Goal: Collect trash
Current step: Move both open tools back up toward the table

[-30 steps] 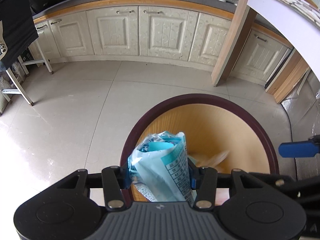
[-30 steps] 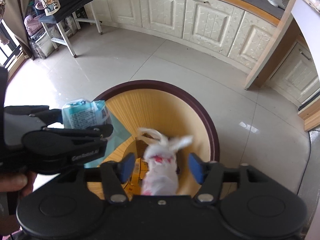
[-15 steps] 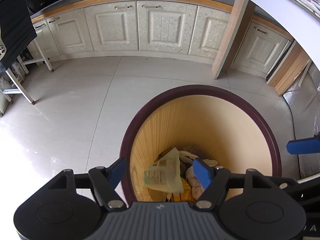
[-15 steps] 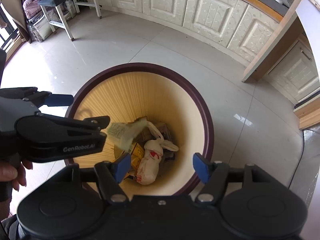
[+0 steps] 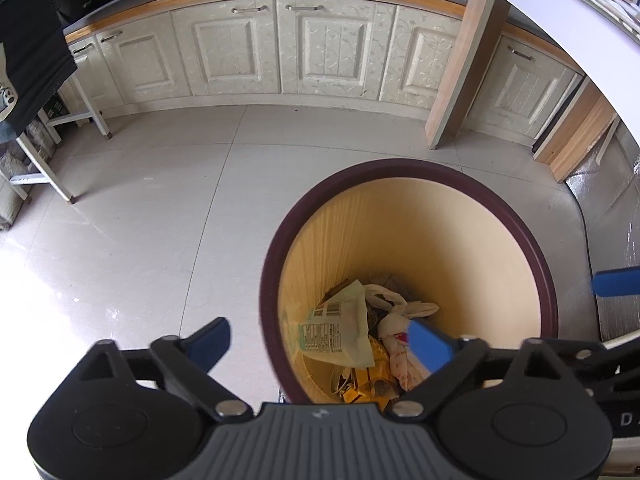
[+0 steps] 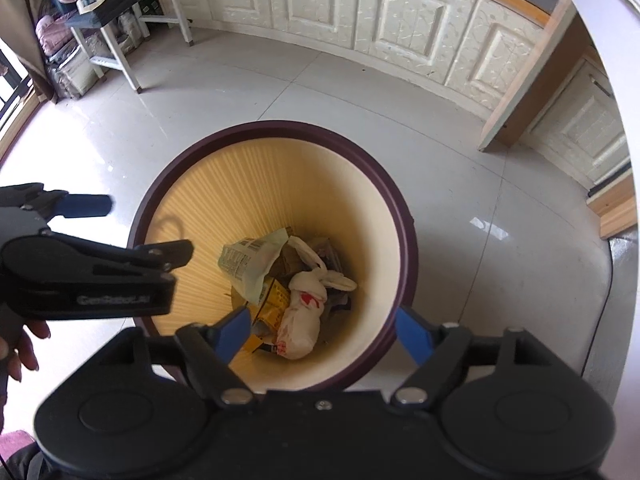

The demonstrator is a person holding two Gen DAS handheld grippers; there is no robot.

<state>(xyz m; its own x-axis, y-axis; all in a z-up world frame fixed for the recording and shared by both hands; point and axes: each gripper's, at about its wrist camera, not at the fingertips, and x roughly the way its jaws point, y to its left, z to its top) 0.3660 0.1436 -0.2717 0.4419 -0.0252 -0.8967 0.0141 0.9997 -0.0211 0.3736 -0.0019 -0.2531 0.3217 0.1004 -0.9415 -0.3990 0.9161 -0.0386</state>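
Both pieces of trash have dropped since the earlier frames: the left gripper (image 5: pixel 320 344) no longer clamps the pale green packet (image 5: pixel 340 330), and the right gripper (image 6: pixel 326 330) has let go of the knotted white bag (image 6: pixel 302 320). Each tool's jaws are opening with nothing gripped between them. Beyond the blue fingertips (image 6: pixel 236 330) stands the bin (image 6: pixel 276 128), dark rim and yellow ribbed wall. The packet, barcode up, lies at ten o'clock on its floor; the red-printed bag at six o'clock.
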